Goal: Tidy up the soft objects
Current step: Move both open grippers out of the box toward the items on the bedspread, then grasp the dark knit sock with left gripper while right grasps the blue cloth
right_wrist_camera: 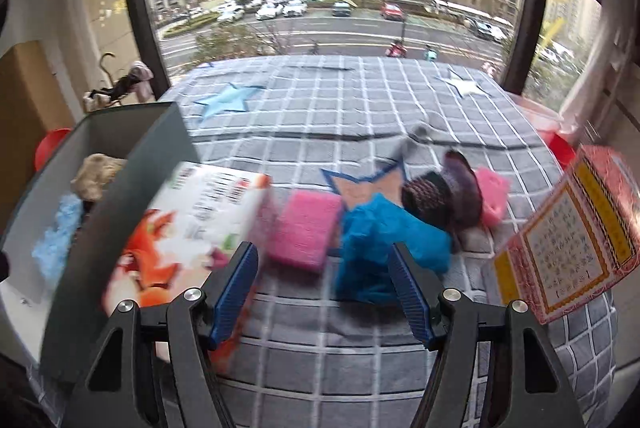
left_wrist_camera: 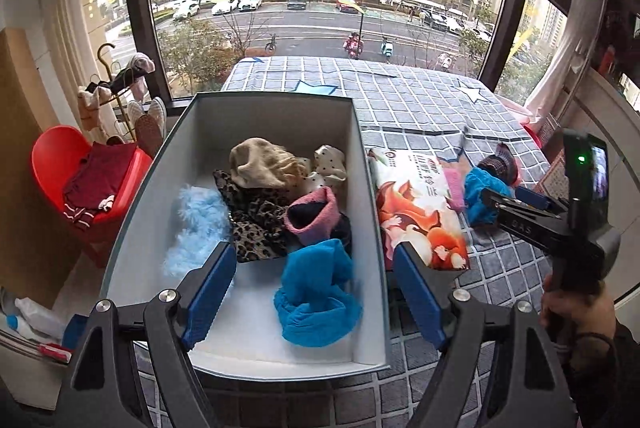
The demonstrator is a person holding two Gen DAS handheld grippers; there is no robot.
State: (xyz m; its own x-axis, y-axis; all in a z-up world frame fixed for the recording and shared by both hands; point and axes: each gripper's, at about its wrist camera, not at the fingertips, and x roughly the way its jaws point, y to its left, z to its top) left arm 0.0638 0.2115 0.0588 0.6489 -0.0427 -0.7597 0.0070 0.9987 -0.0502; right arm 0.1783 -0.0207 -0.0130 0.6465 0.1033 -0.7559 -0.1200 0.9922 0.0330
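Now my right gripper [right_wrist_camera: 322, 292] has its jaws apart, and the blue sock [right_wrist_camera: 384, 248] lies bunched just ahead between them. It looks soft and light, so I'd pinch its thick middle. My left gripper [left_wrist_camera: 316, 298], jaws apart too, hangs over the box [left_wrist_camera: 370, 228].

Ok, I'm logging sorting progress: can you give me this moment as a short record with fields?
container: grey box on the checked cloth
in box: bright blue sock, pink-cuffed sock, leopard-print piece, pale blue fluffy piece
still out: blue sock, pink piece, dark knitted sock
left gripper: open over box
right gripper: open, near blue sock
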